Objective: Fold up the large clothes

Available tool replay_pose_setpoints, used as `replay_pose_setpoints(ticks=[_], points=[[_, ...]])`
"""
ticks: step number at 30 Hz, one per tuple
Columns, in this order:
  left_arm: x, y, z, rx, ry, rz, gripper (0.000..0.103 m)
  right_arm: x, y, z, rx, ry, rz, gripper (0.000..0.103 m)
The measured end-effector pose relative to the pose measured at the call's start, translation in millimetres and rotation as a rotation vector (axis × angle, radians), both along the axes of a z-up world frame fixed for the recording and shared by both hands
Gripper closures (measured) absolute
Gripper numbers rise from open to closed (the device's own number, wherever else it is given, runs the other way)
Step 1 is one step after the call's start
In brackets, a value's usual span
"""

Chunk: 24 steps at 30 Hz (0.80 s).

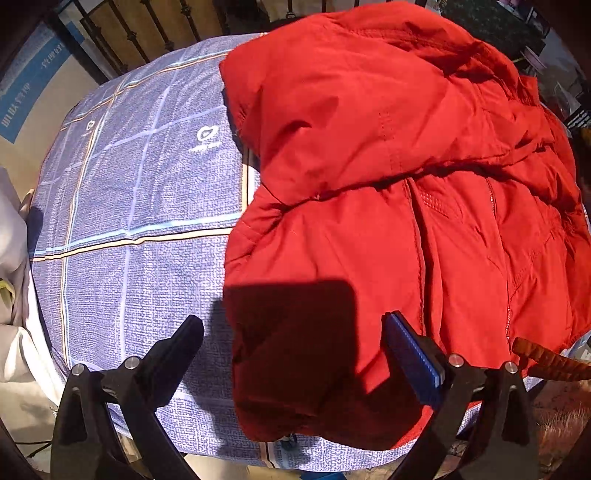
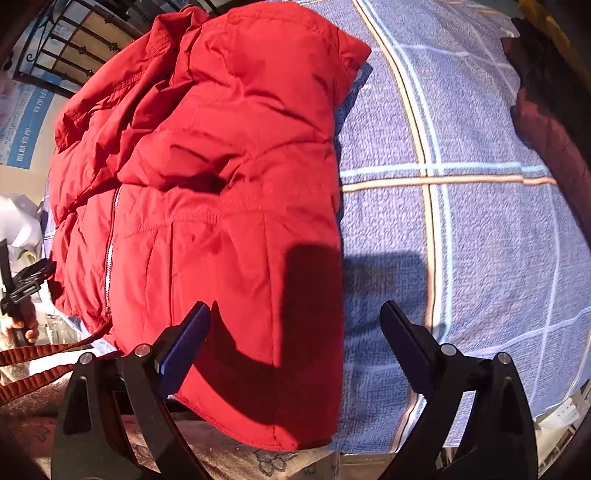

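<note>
A large red padded jacket (image 1: 388, 177) lies on a table covered with a blue checked cloth (image 1: 140, 192). Its sleeves are folded in over the body, zip side up. In the left wrist view my left gripper (image 1: 295, 325) is open and empty, above the jacket's near left hem corner. In the right wrist view the jacket (image 2: 207, 177) fills the left half, and my right gripper (image 2: 295, 314) is open and empty above its near right hem corner. The left gripper also shows at the far left of the right wrist view (image 2: 26, 284).
The blue cloth (image 2: 480, 229) lies bare to the right of the jacket. A dark maroon item (image 2: 546, 122) sits at the far right edge. A black metal railing (image 1: 147, 33) stands behind the table. A red strap (image 2: 33, 354) hangs off the near edge.
</note>
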<state>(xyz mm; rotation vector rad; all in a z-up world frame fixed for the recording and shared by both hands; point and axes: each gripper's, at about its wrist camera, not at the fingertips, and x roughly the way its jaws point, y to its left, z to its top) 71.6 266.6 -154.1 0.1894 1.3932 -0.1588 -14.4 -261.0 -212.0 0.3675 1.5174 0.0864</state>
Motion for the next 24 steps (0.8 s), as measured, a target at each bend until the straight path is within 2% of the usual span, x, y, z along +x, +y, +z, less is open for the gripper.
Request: replay_pose_setpoints(ticks=[3,8,9,10,11,14,16,17,19,21,24], points=[[-0.7,-4.5,-6.9,-0.009,0.017,-0.008,0.012,-11.2,7.5,-4.0,0.021,0.013,0.033,0.011],[-6.6,-9.0,-13.9,-0.022,0.040,-0.033,0.033,-26.8,21.9,-17.9,0.049,0.071,0.081,0.011],[-8.0,-10.3,-14.1,-0.025,0.039,-0.036,0.040,-28.1,23.4,-22.1,0.053,0.085,0.084,0.012],[-9.6,-12.0,-14.0,-0.023,0.040,-0.037,0.048,-31.6,24.6,-25.5,0.059,0.096,0.084,0.019],[-11.7,-13.8,-14.3,-0.024,0.038,-0.038,0.052,-35.9,25.3,-29.7,0.070,0.106,0.080,0.035],[-16.9,-20.0,-13.5,-0.026,0.035,-0.046,0.068,-44.2,27.7,-37.0,0.106,0.111,0.040,0.064],[-18.6,-23.0,-7.5,-0.039,0.029,-0.047,0.081,-45.0,28.3,-33.2,0.144,0.091,0.025,0.078],[-20.8,-23.6,-2.1,-0.050,0.023,-0.055,0.084,-47.2,25.9,-28.3,0.154,0.082,0.024,0.083],[-26.6,-21.3,11.4,-0.088,0.016,-0.063,0.091,-49.0,26.7,-14.9,0.181,0.050,0.038,0.087],[-36.8,-15.3,25.8,-0.118,0.011,-0.080,0.092,-57.3,22.2,-2.4,0.222,0.031,0.034,0.088],[-63.6,-4.5,39.8,-0.147,0.047,-0.122,0.094,-70.2,12.4,13.1,0.254,0.056,0.027,0.090]])
